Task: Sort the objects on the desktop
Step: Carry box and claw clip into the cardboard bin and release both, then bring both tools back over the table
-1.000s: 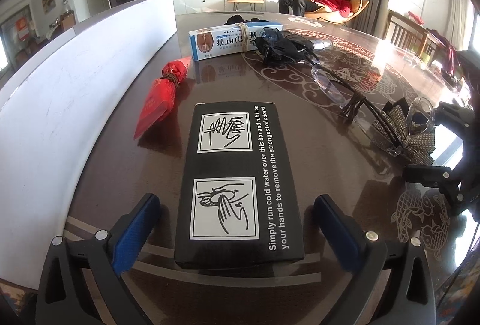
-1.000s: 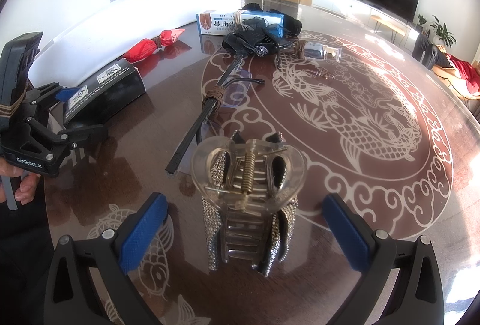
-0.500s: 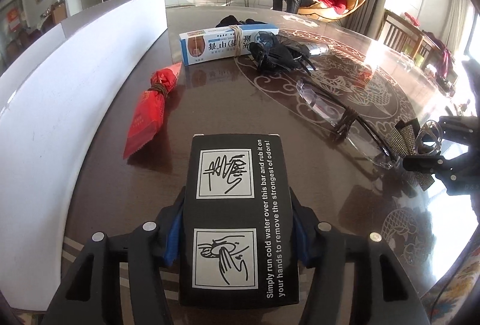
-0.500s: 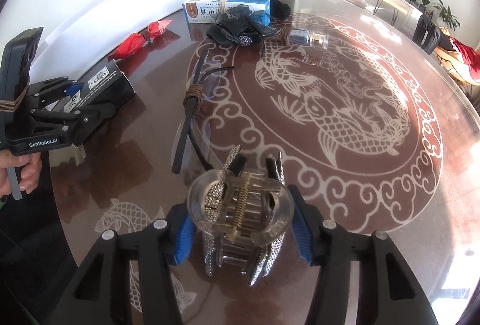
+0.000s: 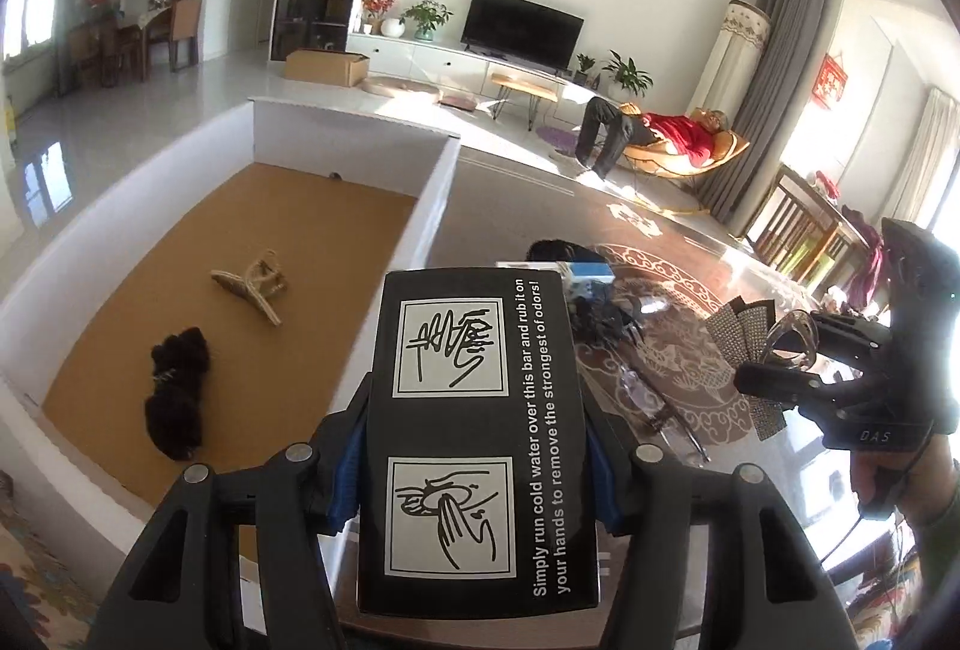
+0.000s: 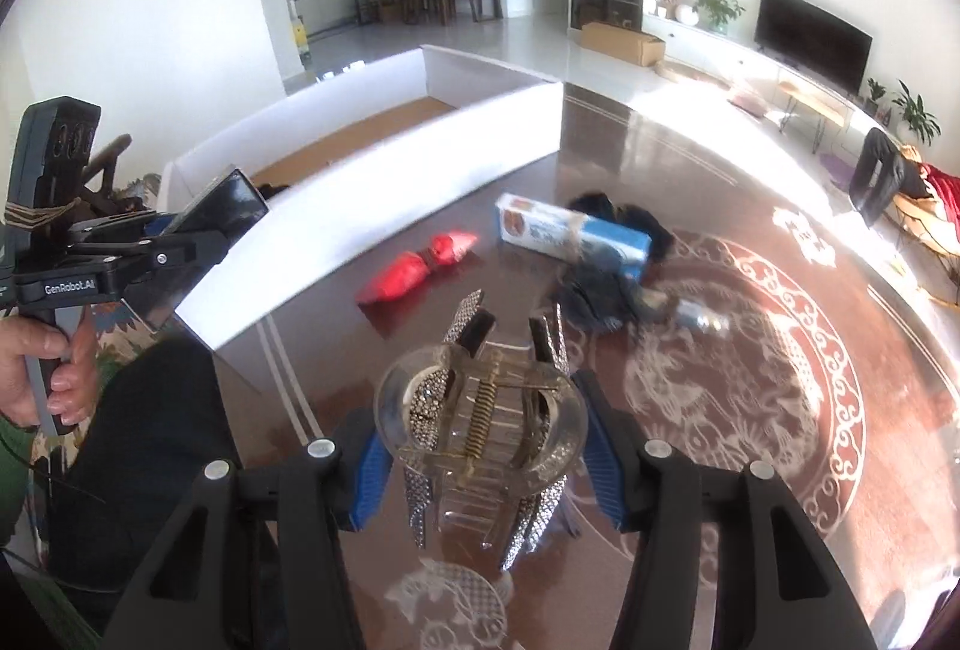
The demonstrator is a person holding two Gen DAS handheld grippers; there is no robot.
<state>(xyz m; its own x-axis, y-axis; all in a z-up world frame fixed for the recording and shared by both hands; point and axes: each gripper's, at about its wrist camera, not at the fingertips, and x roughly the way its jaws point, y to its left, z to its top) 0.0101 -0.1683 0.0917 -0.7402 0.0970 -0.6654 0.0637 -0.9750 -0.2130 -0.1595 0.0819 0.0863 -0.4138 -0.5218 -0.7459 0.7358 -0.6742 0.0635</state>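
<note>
White-walled tray [image 5: 420, 206], cork-brown floor, is the drop zone, so both loads are carried off the glossy patterned table [image 6: 750, 350]. Left gripper [image 5: 477, 461] clamps the matte black carton [image 5: 474, 410] by its long sides, just beside the tray's near wall. Right gripper [image 6: 480, 446] pinches the clear rhinestone hair claw [image 6: 480, 410], farther from the tray. A tan clip [image 5: 255, 284] and black fuzzy piece [image 5: 177, 398] are already inside.

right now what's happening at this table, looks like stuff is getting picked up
A person is sorting. The left tool is shut on a black printed cardboard box, the right tool on a clear rhinestone claw hair clip. Both are lifted beside the white cork-floored tray, which holds a beige clip and a black fluffy item.
</note>
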